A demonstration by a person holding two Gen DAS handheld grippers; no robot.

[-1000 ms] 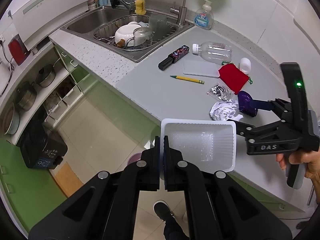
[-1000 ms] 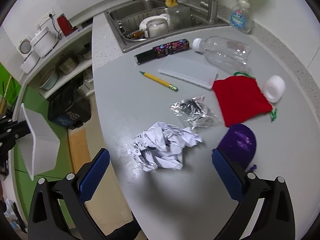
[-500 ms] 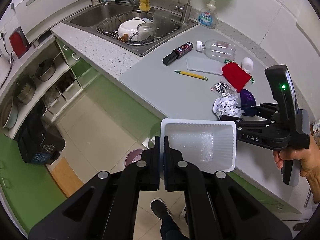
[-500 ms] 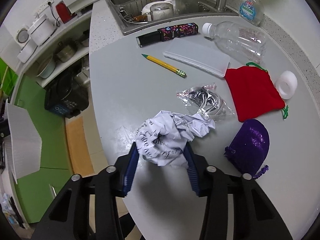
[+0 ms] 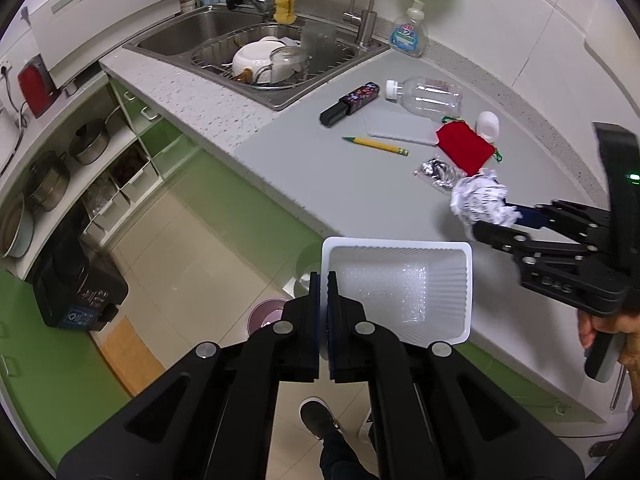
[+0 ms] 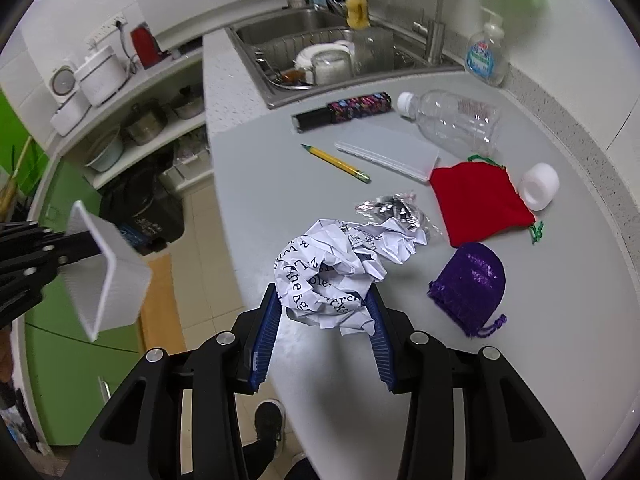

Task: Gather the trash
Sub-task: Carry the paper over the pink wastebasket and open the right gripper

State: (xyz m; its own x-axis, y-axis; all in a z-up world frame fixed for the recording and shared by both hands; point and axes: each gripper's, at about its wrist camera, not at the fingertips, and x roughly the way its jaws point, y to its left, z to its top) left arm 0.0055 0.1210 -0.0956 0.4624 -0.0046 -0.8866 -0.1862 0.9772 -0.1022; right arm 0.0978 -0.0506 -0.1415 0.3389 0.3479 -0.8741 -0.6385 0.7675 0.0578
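Observation:
My left gripper (image 5: pixel 324 308) is shut on the left rim of a white plastic bin (image 5: pixel 400 292), holding it off the counter's near edge; the bin also shows in the right wrist view (image 6: pixel 108 276). My right gripper (image 6: pixel 322 316) is shut on a crumpled printed paper ball (image 6: pixel 332 272) and holds it lifted above the grey counter (image 6: pixel 280 184). In the left wrist view the paper ball (image 5: pixel 480 200) sits in the right gripper (image 5: pixel 492 220), just right of and beyond the bin. A crinkled silver wrapper (image 6: pixel 388 208) lies on the counter behind the paper.
On the counter lie a purple pouch (image 6: pixel 472 284), red pouch (image 6: pixel 480 200), white tape roll (image 6: pixel 540 186), pencil (image 6: pixel 336 162), white flat case (image 6: pixel 388 152), empty plastic bottle (image 6: pixel 456 120) and patterned black case (image 6: pixel 344 110). A sink (image 5: pixel 256 52) with dishes is behind.
My right gripper closed on the paper ball and lifted it off the counter, moving it toward the bin. The left gripper kept holding the bin.

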